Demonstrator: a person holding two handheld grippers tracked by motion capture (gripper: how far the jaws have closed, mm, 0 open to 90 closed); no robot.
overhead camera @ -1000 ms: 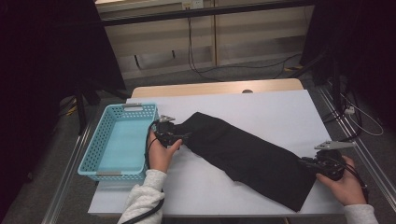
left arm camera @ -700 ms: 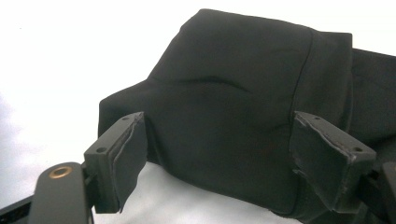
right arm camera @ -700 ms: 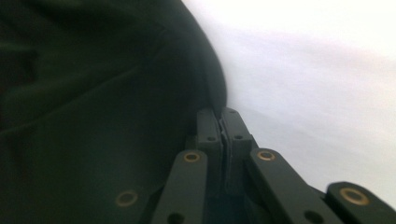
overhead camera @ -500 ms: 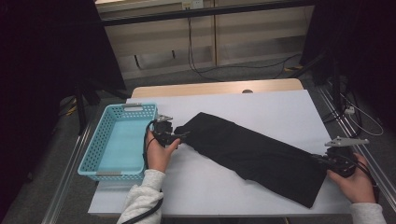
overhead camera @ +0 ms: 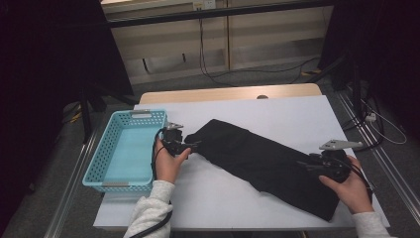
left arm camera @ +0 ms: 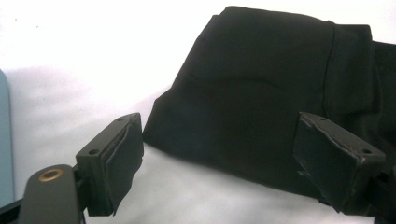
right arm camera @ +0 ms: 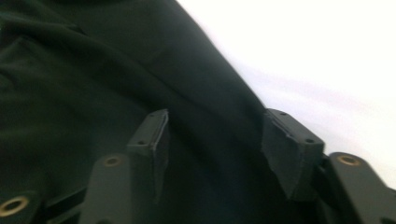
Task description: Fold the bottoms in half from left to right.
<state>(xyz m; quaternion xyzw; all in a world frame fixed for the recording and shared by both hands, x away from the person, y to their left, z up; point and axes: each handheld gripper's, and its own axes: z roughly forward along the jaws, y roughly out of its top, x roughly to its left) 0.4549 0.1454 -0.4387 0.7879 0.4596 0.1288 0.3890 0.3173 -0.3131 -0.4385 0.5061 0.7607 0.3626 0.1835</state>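
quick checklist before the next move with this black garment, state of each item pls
1. Black garment lies flat on the white table, none hanging over the edge: ok.
2. Left gripper open at the garment's end beside the basket, cloth between the fingers but not pinched: ok.
3. Right gripper has just been opening; its fingers stand apart over the cloth, no grip: ok.
4. Blue basket has room inside: ok.
5. Cables clear of the garment: cannot tell.
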